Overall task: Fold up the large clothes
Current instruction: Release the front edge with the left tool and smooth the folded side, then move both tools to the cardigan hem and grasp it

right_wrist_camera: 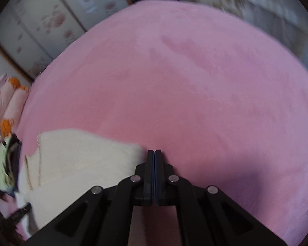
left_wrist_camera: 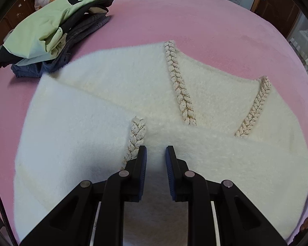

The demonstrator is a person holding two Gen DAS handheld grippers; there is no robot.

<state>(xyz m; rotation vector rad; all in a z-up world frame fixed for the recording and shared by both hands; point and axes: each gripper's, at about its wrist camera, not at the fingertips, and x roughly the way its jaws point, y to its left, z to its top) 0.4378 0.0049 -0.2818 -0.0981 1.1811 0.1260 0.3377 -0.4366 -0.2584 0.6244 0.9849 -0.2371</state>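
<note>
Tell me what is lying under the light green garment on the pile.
Under the light green garment the left wrist view shows a black piece, then grey and dark blue clothes, all on the pink blanket. How many pieces, or their inner folds, is covered.

A sweater (left_wrist_camera: 117, 94) is spread on the bed (left_wrist_camera: 195, 20) directly before and beneath the left gripper (left_wrist_camera: 156, 153), whose jaws are held apart above it. One trimmed cuff (left_wrist_camera: 136, 137) is laid just left of the fingertips; the trimmed neckline (left_wrist_camera: 180, 86) is found farther ahead. A pile of folded clothes (left_wrist_camera: 51, 34) is set ahead to the left, touching the sweater's far left edge. Bare bed lies before the right gripper (right_wrist_camera: 155, 153), whose jaws are pressed together, with the sweater (right_wrist_camera: 78, 160) just to its left.
</note>
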